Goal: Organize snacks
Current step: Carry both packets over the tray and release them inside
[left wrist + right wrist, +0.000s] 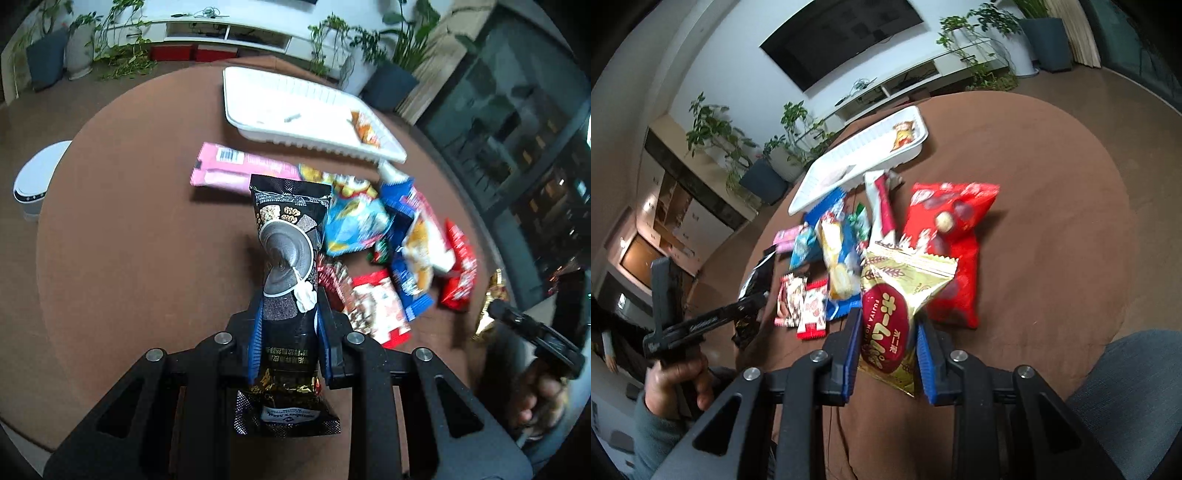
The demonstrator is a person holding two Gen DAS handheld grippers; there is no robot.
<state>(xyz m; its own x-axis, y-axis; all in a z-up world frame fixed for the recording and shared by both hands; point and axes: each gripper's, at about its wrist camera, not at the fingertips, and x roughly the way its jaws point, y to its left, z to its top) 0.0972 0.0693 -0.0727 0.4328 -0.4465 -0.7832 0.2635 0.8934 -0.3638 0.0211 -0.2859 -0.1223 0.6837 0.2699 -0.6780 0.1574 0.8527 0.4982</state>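
Observation:
My left gripper (291,306) is shut on a long black snack packet (288,229), held tilted above the brown table, its far end over the snack pile. My right gripper (888,319) is shut on a gold packet with a red oval label (905,273), raised over the near edge of the pile. A white tray (314,142) lies at the table's far side, with one orange snack (365,129) at its right end. In the right wrist view the left gripper (755,301) shows at the left, carrying the black packet (757,275).
Several loose snacks lie between the grippers and the tray: a pink packet (236,168), a light blue bag (354,221), a big red bag (949,236) and small red-white packets (812,310). A white bin (37,177) stands on the floor at the left.

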